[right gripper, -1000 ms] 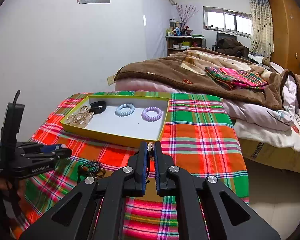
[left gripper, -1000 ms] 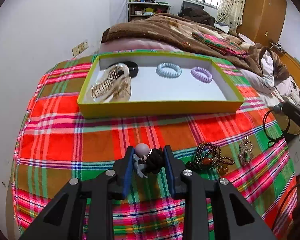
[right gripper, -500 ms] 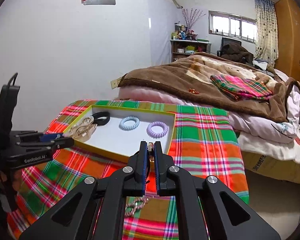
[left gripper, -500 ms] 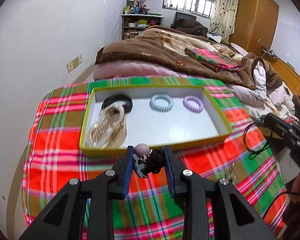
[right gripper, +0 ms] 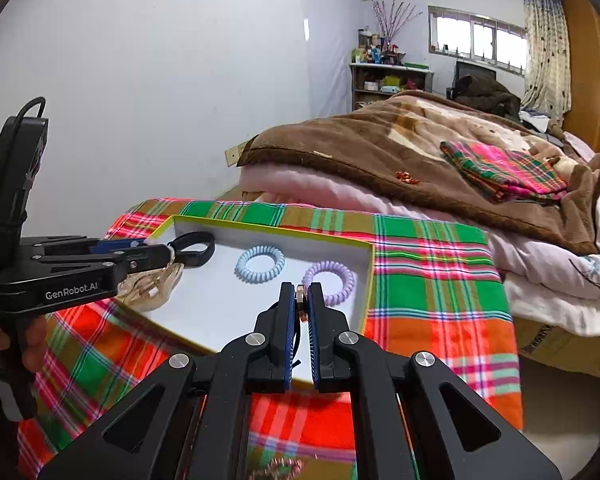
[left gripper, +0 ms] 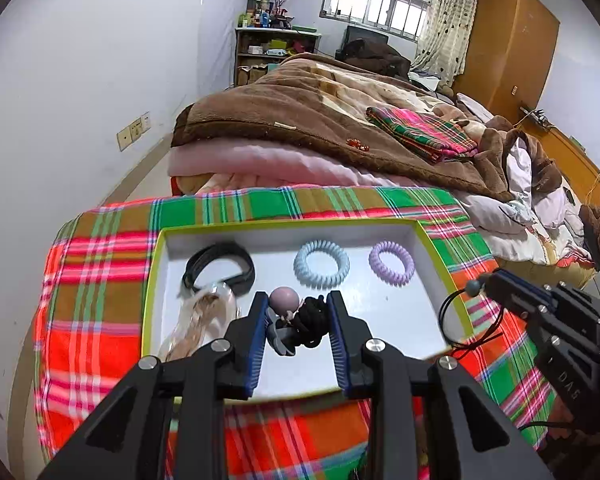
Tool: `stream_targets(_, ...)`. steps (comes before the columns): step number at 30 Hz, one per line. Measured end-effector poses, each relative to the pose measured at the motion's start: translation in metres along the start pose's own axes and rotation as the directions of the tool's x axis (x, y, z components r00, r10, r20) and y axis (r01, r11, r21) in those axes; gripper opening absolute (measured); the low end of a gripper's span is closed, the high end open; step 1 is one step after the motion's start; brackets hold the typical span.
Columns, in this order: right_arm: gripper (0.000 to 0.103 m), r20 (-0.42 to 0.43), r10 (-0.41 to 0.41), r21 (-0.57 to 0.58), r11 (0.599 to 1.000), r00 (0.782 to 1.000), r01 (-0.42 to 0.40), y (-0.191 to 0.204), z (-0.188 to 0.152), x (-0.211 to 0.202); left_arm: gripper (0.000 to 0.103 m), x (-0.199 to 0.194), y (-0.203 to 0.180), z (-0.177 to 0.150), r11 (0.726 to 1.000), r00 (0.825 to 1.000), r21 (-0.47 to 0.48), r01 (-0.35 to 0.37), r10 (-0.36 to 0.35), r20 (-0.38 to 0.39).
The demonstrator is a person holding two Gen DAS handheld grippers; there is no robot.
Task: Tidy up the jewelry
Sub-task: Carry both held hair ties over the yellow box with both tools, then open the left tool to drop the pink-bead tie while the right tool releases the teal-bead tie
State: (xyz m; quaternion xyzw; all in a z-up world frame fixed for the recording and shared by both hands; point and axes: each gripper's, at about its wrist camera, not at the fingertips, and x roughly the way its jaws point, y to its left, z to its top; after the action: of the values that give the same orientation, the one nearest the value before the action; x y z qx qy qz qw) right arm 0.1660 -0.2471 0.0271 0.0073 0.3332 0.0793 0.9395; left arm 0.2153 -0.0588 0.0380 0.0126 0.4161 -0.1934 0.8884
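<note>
Left wrist view:
- left gripper (left gripper: 298,322): clamped on a black hair tie with a pink ball charm (left gripper: 296,320), hovering over the near part of the tray
- tray (left gripper: 150,288): white inside, yellow-green rim, sitting on the plaid cloth (left gripper: 96,264)
- in the tray: black band (left gripper: 220,266) far left, clear claw clip (left gripper: 198,326) just in front of it, blue coil tie (left gripper: 321,264) in the middle, purple coil tie (left gripper: 391,261) to its right
- right gripper (left gripper: 476,286): pokes in from the right at the tray's right rim, with a thin black cord loop (left gripper: 450,320) hanging from its tip

Right wrist view:
- right gripper (right gripper: 300,300): squeezed tight on a small gold-coloured ring piece (right gripper: 300,300), black cord trailing between the jaws, held over the tray's near right corner
- left gripper (right gripper: 156,254): comes in from the left over the claw clip (right gripper: 152,286); can't see its load from here
- hand (right gripper: 32,340): gripping that tool's handle, bottom left
- coil ties: blue (right gripper: 260,263) and purple (right gripper: 329,278), lying side by side, apart
</note>
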Motion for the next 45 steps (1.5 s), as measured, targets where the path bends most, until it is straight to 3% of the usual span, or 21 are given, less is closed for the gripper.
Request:
stream_targets(9, 0.006, -0.063, 0.018, 0.009, 1.0, 0.998, -0.017, -0.001, 0.011, 0.045, 0.031, 0.035, 0.008, 0.021, 1.0, 0.999, -0.009, -0.013, 0.013, -0.037)
stream_targets(20, 0.006, -0.138, 0.037, 0.007, 0.999, 0.99, -0.037, -0.001, 0.003, 0.082, 0.031, 0.068, 0.012, 0.024, 0.999, 0.995, -0.009, -0.031, 0.03, -0.092)
stream_targets(45, 0.009, -0.161, 0.016, -0.013, 1.0, 0.987, -0.018, -0.002, -0.002, 0.1, 0.032, 0.086, 0.009, 0.018, 0.999, 0.991, -0.001, -0.047, 0.047, -0.129)
